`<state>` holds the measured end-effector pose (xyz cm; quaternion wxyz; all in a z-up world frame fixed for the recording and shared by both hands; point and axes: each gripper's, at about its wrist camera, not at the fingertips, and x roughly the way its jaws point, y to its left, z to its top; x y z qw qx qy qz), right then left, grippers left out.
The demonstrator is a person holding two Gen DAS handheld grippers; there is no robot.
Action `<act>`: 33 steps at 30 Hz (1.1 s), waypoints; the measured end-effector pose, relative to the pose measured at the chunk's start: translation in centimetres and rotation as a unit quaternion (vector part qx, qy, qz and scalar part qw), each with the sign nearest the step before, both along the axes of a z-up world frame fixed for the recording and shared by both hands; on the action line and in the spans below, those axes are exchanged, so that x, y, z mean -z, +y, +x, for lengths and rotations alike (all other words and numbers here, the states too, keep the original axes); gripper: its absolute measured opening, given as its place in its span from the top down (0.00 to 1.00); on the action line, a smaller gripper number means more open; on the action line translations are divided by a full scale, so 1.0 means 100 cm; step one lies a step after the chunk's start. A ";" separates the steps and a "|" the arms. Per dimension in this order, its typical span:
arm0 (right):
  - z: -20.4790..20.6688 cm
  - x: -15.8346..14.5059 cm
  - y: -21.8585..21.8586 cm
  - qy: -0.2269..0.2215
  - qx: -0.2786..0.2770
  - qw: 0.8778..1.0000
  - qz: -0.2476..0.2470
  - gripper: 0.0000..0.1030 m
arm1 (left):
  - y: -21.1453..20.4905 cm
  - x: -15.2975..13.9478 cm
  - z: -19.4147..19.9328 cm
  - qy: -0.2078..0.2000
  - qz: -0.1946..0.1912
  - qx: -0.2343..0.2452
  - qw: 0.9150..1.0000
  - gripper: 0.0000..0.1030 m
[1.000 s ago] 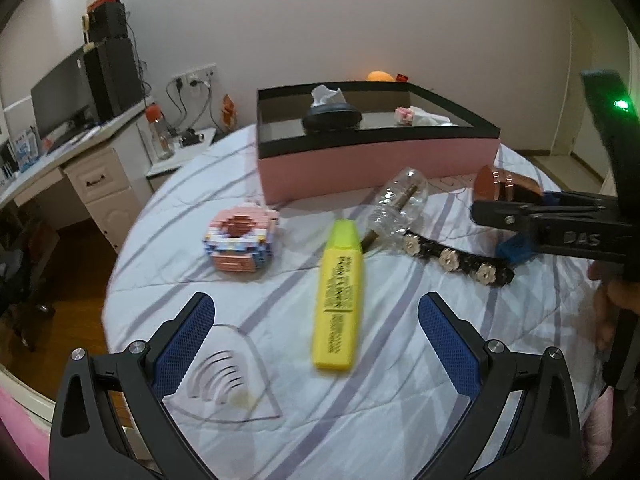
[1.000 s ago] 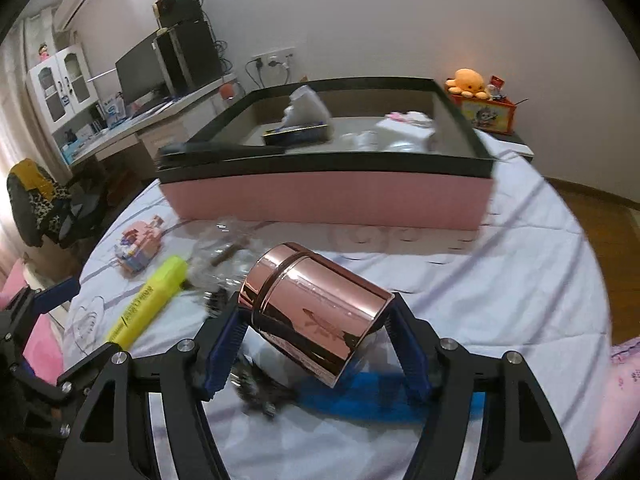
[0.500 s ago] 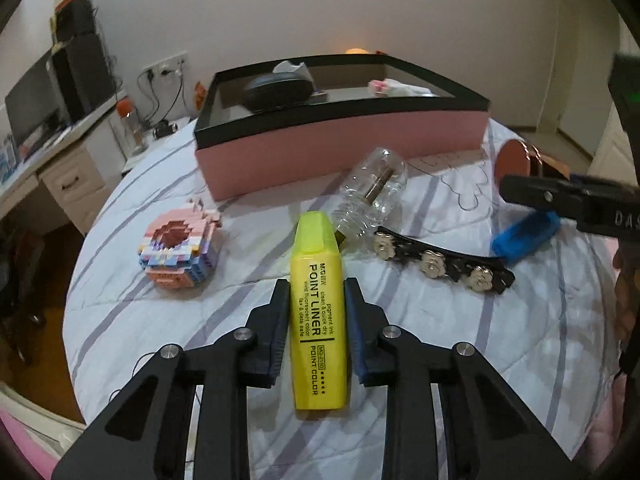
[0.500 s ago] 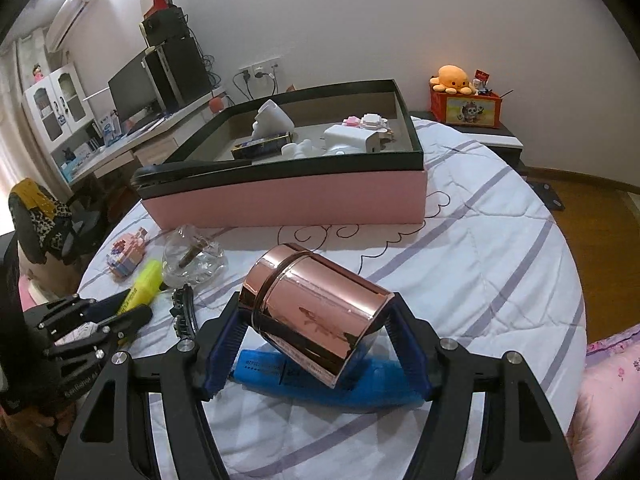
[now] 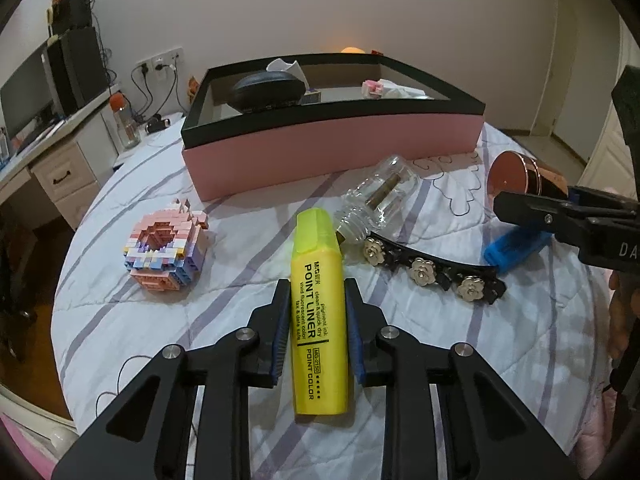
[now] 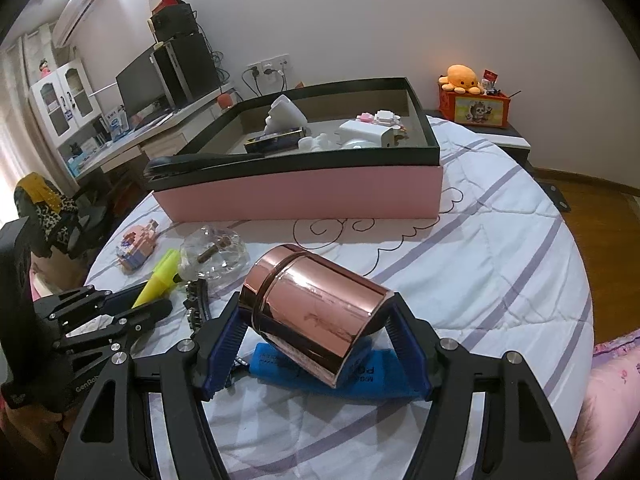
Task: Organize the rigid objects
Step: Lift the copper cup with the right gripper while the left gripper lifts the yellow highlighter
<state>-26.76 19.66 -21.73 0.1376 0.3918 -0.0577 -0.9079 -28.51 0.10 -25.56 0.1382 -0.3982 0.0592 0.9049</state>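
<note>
My left gripper [image 5: 318, 322] is shut on a yellow highlighter [image 5: 319, 308] that points away along the fingers, just above the striped bedspread. My right gripper [image 6: 316, 326] is shut on a rose-gold metal canister [image 6: 316, 314], held tilted above a blue case [image 6: 360, 376]. A pink box with a black rim [image 5: 332, 140] stands behind and holds a black case, a tissue and small white items. A block-built donut [image 5: 164, 252], a clear glass bottle [image 5: 378, 204] and a black flower hair clip [image 5: 432, 268] lie on the round table.
The pink box [image 6: 304, 196] fills the far half of the table. A desk with a monitor [image 6: 140, 92] stands at the left, a nightstand with an orange plush [image 6: 460, 78] at the back right. The table edge [image 6: 576, 280] curves along the right.
My left gripper moved forward over the highlighter and closed on it. My right gripper has drawn back from the pink box with the canister.
</note>
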 end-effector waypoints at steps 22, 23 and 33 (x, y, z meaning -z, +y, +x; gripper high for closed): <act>0.051 -0.073 -0.027 0.121 -0.011 0.993 0.007 0.32 | -0.019 -0.099 0.063 0.140 0.036 -0.013 0.989 0.75; 0.056 -0.079 -0.028 0.131 -0.011 0.991 0.007 0.32 | -0.019 -0.105 0.067 0.149 0.035 -0.018 0.988 0.75; 0.090 -0.120 -0.040 0.205 -0.014 0.979 0.008 0.32 | -0.031 -0.160 0.106 0.246 0.044 -0.051 0.967 0.75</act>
